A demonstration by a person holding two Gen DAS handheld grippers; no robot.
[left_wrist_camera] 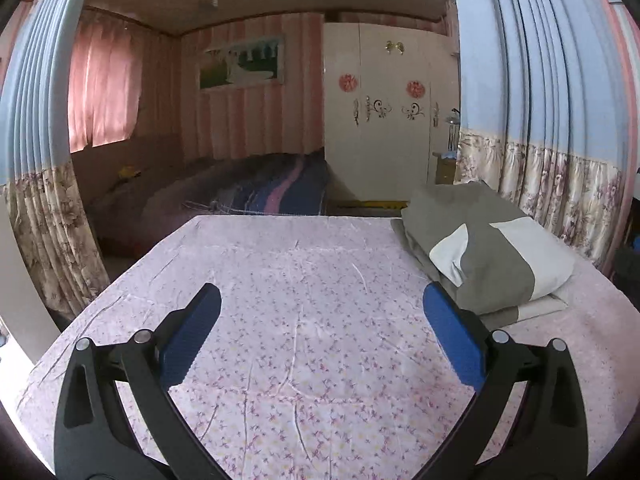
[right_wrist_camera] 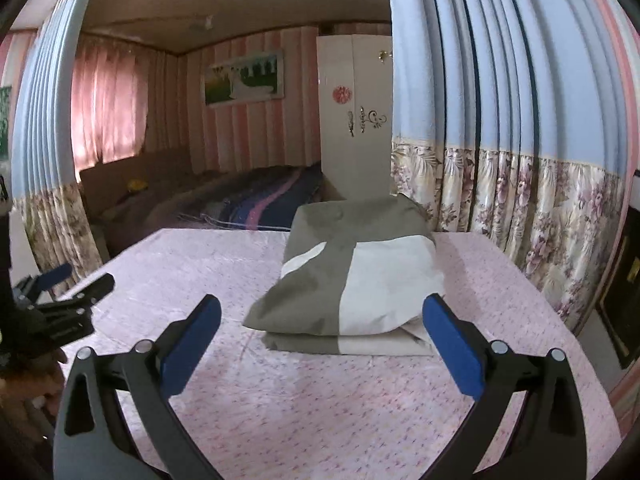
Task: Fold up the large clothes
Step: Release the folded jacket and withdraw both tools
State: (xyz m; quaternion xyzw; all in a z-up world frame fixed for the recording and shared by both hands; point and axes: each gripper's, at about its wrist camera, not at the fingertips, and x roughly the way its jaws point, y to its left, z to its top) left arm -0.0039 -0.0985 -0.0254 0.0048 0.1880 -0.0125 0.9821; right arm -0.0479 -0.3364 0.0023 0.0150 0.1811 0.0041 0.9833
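A grey and white garment (right_wrist_camera: 352,280) lies folded in a thick stack on the pink floral table cover (right_wrist_camera: 280,400). It also shows at the right in the left wrist view (left_wrist_camera: 488,256). My right gripper (right_wrist_camera: 322,320) is open and empty, just in front of the stack and apart from it. My left gripper (left_wrist_camera: 322,312) is open and empty over the bare cover (left_wrist_camera: 300,320), left of the stack. The left gripper also shows at the far left of the right wrist view (right_wrist_camera: 76,280).
Blue and floral curtains (right_wrist_camera: 520,160) hang close behind the table on the right and on the left (left_wrist_camera: 36,160). Beyond the table's far edge stand a bed with a striped blanket (left_wrist_camera: 272,184) and a white wardrobe (left_wrist_camera: 380,120).
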